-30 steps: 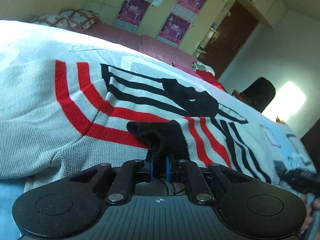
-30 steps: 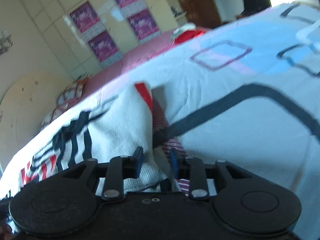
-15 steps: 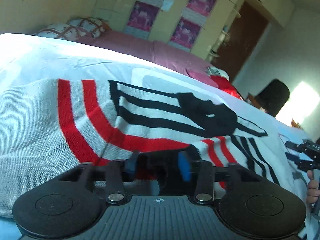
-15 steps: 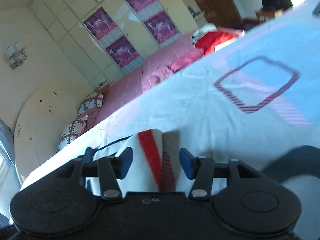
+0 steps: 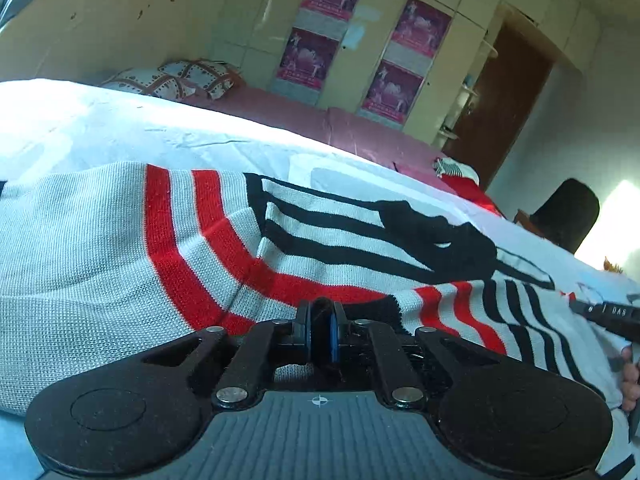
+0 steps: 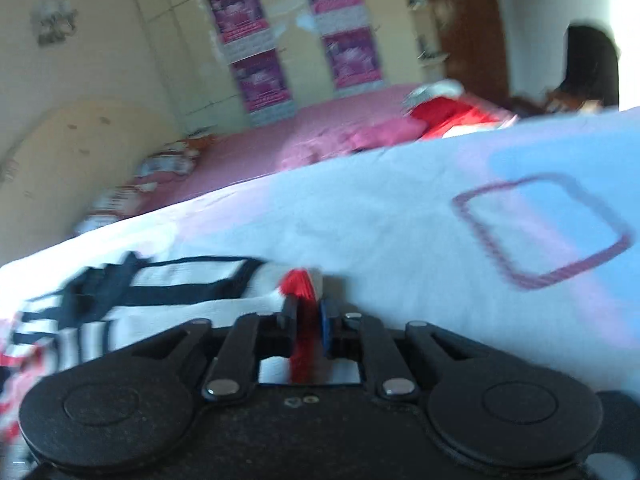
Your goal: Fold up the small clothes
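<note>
A white knitted sweater (image 5: 120, 248) with red and black stripes lies spread on the bed sheet (image 5: 120, 136). My left gripper (image 5: 322, 332) is at its near edge. Its jaws are closing, and the blue pads pinch a dark fold of the knit. In the blurred right wrist view the same sweater (image 6: 168, 284) runs off to the left. My right gripper (image 6: 308, 320) is at the sweater's end, jaws closing, with a red-striped edge (image 6: 298, 284) squeezed between the pads.
The white and blue sheet (image 6: 400, 216) carries a purple square print (image 6: 540, 232). Beyond it lie a pink bedspread (image 6: 280, 140), patterned pillows (image 5: 188, 78) and red clothes (image 6: 452, 114). A wardrobe with posters (image 5: 328, 24) and a brown door (image 5: 504, 92) stand behind. A person's fingers (image 5: 631, 376) show at the right edge.
Both grippers opened half a second ago and have closed again on the sweater. The right wrist view has rolled and shifted along the sweater's edge. The left gripper's black fold now sits lower.
</note>
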Demonstrator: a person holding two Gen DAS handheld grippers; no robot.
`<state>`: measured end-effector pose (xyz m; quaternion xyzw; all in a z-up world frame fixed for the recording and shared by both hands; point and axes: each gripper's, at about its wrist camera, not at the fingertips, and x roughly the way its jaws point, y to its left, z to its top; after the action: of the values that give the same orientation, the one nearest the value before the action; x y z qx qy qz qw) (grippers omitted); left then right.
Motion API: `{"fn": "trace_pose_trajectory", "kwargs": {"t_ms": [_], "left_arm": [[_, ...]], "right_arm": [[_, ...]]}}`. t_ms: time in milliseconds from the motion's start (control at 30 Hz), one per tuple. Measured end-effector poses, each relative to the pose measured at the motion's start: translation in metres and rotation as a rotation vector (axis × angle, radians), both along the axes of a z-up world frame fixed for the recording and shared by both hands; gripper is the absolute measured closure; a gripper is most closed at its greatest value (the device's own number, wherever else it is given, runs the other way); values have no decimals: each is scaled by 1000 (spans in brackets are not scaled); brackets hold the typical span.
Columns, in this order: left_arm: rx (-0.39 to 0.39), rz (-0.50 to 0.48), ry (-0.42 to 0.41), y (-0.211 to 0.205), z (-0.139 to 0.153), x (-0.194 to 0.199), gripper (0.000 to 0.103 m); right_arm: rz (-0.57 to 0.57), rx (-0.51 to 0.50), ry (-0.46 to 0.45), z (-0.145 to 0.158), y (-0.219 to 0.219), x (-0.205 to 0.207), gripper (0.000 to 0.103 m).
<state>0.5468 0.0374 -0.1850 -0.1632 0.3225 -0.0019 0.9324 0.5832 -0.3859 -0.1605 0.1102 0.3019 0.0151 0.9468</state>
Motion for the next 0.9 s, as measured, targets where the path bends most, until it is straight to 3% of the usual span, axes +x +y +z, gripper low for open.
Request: {"fn": "trace_pose_trajectory", "kwargs": {"t_ms": [33, 100, 133, 200, 300, 433, 533, 600, 667, 733, 767, 800, 833, 900], "left_arm": [[-6, 2, 1, 4, 2, -1, 88], [34, 74, 0, 10, 10, -11, 78], [75, 121, -19, 11, 17, -18, 78], [110, 120, -84, 1, 33, -23, 78], [148, -23, -130, -47, 48, -2, 78], [157, -213, -128, -127, 41, 41, 78], [167, -265, -48, -159, 24, 59, 78], [235, -247, -24, -160, 14, 58, 78], [259, -193, -26, -142, 13, 42, 78], [302, -126, -26, -116, 12, 27, 78], [269, -119, -29, -99, 11, 22, 78], [245, -117, -26, -91, 12, 18, 78], [254, -118, -23, -85, 16, 18, 78], [255, -105, -36, -89, 25, 17, 78]], "right_arm": [[-14, -7, -4, 2, 0, -3, 75], [-13, -39, -24, 10, -1, -13, 76], [7, -62, -56, 16, 1, -18, 79], [83, -85, -101, 27, 9, -23, 79], [238, -111, -108, 31, 38, -15, 79], [387, -183, -65, 19, 74, 1, 81], [430, -220, -53, 12, 79, 0, 82], [403, -258, -63, 14, 67, -3, 82], [262, -294, -55, 12, 40, 4, 84], [151, -238, -10, 6, 2, 15, 72], [148, -184, -3, 5, -12, 16, 75], [133, -199, 14, 4, -16, 15, 81], [127, -211, 15, 6, -18, 12, 80], [143, -139, -33, 15, -18, -3, 80]]}}
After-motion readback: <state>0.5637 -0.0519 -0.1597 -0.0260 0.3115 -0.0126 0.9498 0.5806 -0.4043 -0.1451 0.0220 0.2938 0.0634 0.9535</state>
